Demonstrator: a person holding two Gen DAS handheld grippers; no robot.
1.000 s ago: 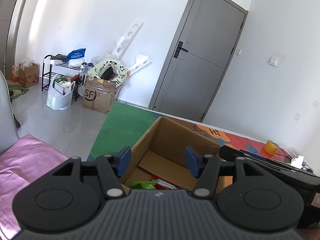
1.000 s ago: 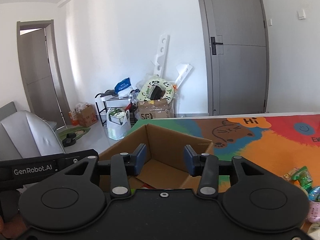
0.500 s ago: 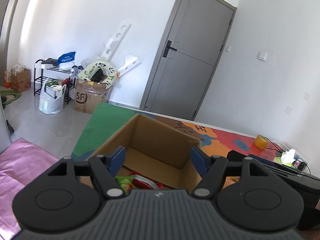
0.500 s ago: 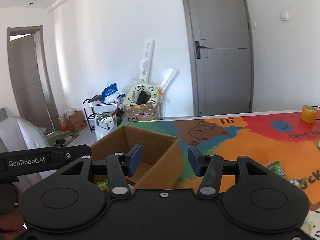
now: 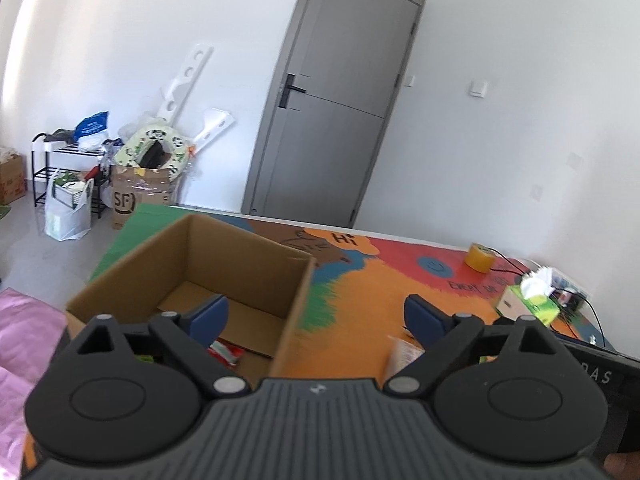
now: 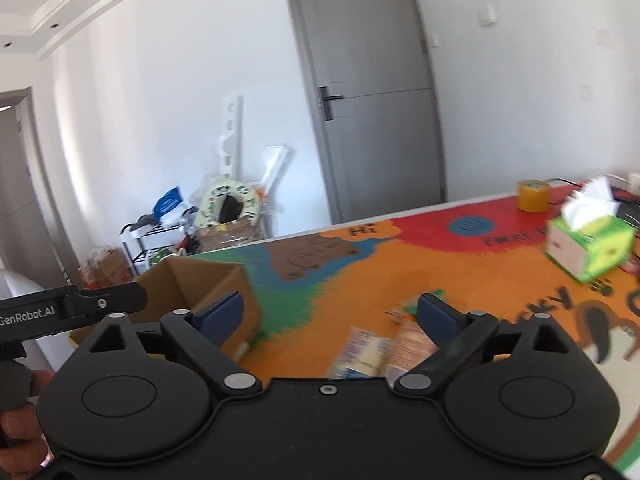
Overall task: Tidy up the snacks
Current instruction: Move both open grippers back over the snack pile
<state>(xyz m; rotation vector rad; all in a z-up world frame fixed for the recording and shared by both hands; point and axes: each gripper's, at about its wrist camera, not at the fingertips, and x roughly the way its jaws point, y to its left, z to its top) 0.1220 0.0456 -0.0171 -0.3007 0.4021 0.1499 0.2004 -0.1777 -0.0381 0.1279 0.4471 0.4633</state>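
Left gripper (image 5: pixel 316 312) jaws opening, nothing between, over right edge of cardboard box (image 5: pixel 240 256). Red snack packet (image 5: pixel 224 354) inside box. Right gripper (image 6: pixel 330 312) jaws opening, empty, above snack packets (image 6: pixel 372 350) on colourful counter (image 6: pixel 460 280). Tissue box (image 6: pixel 588 246) far right.

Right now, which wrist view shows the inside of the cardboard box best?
The left wrist view: the cardboard box fills the near left, with its floor and a red-and-white packet visible inside. The right wrist view shows only the box's far corner and outer wall, blurred, and nothing of its contents.
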